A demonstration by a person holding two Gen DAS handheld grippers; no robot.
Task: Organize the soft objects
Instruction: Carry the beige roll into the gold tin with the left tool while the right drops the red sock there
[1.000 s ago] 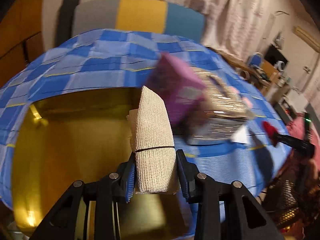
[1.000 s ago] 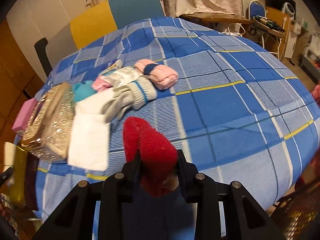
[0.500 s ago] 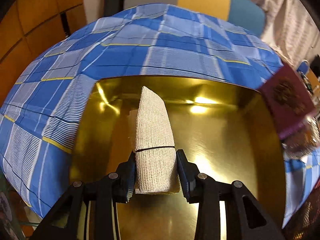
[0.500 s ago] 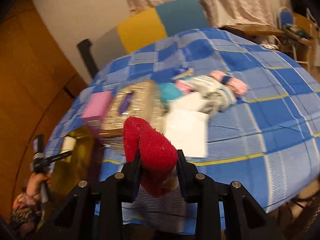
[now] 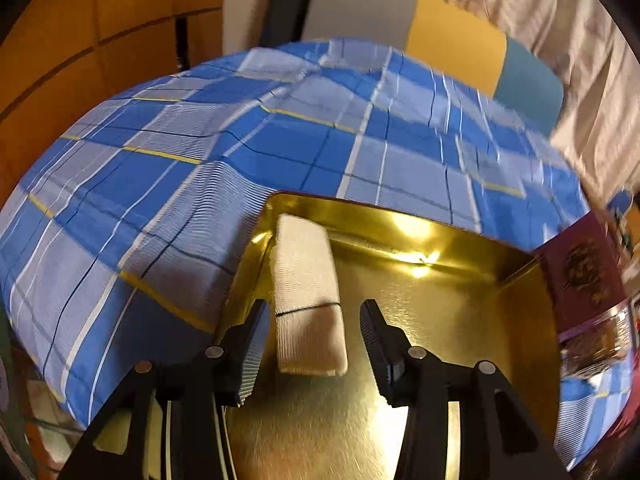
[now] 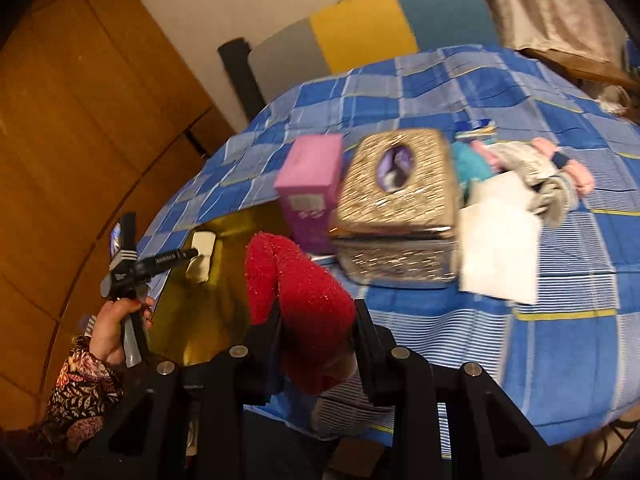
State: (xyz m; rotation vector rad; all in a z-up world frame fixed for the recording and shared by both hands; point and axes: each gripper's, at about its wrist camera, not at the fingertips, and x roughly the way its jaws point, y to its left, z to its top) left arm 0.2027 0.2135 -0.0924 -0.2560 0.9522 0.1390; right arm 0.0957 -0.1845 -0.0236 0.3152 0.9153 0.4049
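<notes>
The beige rolled cloth [image 5: 308, 296] is lying in the gold tray [image 5: 460, 312], up near its far-left corner. The left gripper [image 5: 310, 344] is sitting spread wide around it, not touching. The right gripper [image 6: 316, 344] is squeezing a fuzzy red sock [image 6: 296, 296] over the blue plaid tablecloth [image 6: 560, 320].

The left wrist view looks down from close above the gold tray [image 5: 460, 320] at the counter's [image 5: 200, 140] near-left corner. The right wrist view faces across the counter from farther back, sharing that tray [image 6: 208, 300] and the beige roll [image 6: 200, 256].
</notes>
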